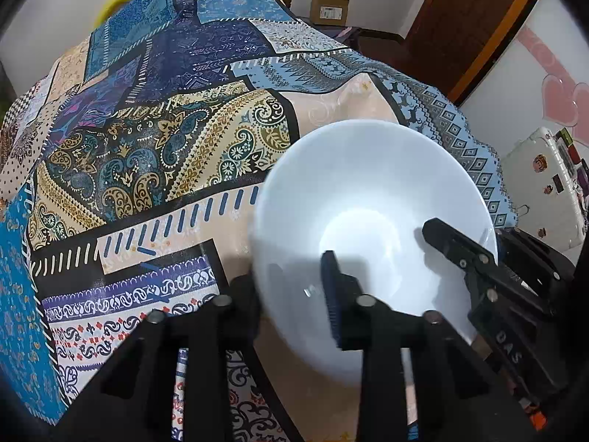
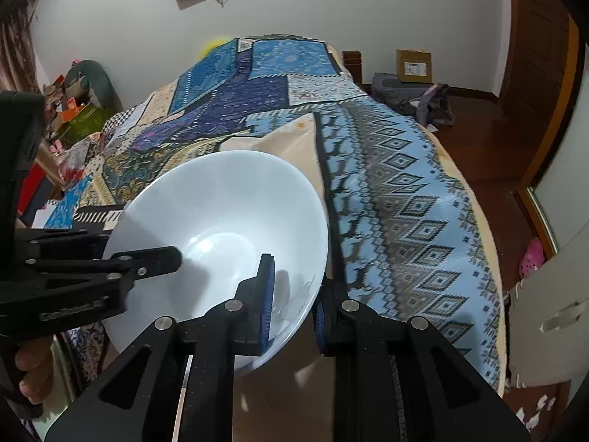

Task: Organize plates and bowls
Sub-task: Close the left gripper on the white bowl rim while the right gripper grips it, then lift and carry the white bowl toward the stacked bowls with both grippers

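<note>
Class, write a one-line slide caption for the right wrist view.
Two grippers pinch opposite rims of a white bowl over a patchwork tablecloth.

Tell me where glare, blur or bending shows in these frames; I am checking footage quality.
Left wrist view: a bright sheen sits in the bowl bottom, its left rim smears with blur, and the tablecloth bulges like a dome. Right wrist view: a highlight marks the bowl bottom, the door bows, corners go black.

The letters "DAS" are showing in raised relief on the black body of the right tongs, seen from the left wrist view. A cardboard box by the far wall is carrying a white label too small to read.
</note>
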{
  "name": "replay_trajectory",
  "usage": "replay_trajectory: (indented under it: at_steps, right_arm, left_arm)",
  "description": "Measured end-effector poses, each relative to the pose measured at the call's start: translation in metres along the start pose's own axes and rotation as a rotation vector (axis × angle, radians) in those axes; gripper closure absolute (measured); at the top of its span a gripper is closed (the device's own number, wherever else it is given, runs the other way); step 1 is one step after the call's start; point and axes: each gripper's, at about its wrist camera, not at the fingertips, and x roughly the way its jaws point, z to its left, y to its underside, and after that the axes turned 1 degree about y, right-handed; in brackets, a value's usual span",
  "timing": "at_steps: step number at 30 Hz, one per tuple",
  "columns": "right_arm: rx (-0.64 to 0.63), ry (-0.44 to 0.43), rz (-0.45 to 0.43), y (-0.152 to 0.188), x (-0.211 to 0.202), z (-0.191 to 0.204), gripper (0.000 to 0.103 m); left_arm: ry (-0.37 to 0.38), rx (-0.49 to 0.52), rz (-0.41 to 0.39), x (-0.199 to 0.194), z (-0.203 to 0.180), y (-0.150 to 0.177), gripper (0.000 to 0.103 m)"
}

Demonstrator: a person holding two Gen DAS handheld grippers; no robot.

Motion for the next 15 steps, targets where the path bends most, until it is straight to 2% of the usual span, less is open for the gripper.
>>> replay_trajectory:
  at_steps: [10, 15]
  right_arm:
    - [0.023, 0.002, -0.005, 0.000, -0.009, 0.010, 0.086]
    - [0.027, -0.007, -0.016, 0.001, -0.020, 0.018, 0.086]
  left_arm:
    - [-0.013, 0.006, -0.014, -0.013, 0.004, 0.010, 0.082]
    - [0.001, 0.004, -0.047, -0.034, 0.006, 0.017, 0.082]
